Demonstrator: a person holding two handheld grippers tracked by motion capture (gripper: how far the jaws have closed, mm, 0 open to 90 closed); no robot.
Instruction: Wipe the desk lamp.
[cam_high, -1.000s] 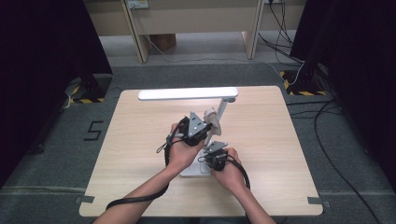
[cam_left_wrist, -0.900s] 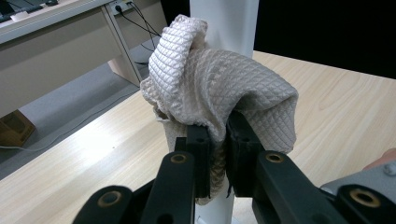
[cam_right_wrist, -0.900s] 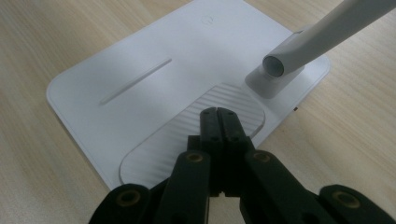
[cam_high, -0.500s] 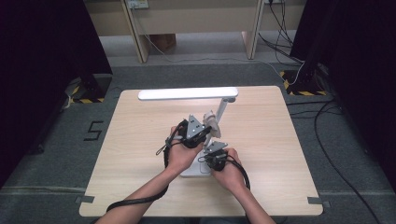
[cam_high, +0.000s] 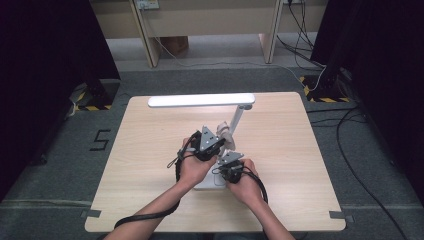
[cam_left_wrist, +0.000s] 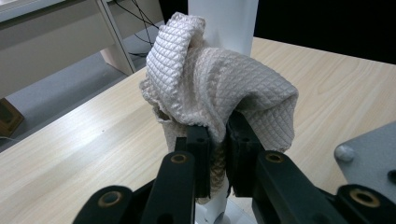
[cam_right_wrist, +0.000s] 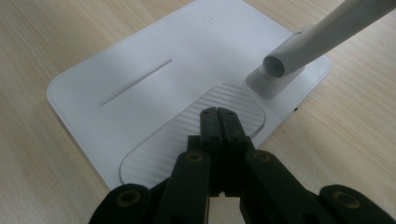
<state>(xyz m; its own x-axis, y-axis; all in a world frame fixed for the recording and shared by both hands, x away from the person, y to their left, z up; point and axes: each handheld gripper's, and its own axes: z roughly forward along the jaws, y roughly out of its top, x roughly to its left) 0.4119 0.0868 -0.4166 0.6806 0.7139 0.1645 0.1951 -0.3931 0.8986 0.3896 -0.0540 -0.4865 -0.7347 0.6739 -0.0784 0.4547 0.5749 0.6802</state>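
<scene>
A white desk lamp stands on the table, its base (cam_right_wrist: 154, 93) flat and its arm (cam_high: 235, 125) rising to a long lit head (cam_high: 200, 100). My left gripper (cam_left_wrist: 219, 135) is shut on a cream quilted cloth (cam_left_wrist: 210, 88), which is bunched against the lamp's arm (cam_left_wrist: 224, 21). In the high view the cloth (cam_high: 224, 131) sits beside the arm just beyond my left gripper (cam_high: 216, 142). My right gripper (cam_right_wrist: 218, 116) is shut with nothing between its jaws, its tips pressing down on the ribbed pad (cam_right_wrist: 187, 135) of the base. It shows in the high view (cam_high: 226, 167) over the base.
The light wooden table (cam_high: 150, 150) has bare room to the left and right of the lamp. Desk legs (cam_high: 145, 35) and cables (cam_high: 305, 30) lie on the grey floor beyond the far edge. Black curtains flank both sides.
</scene>
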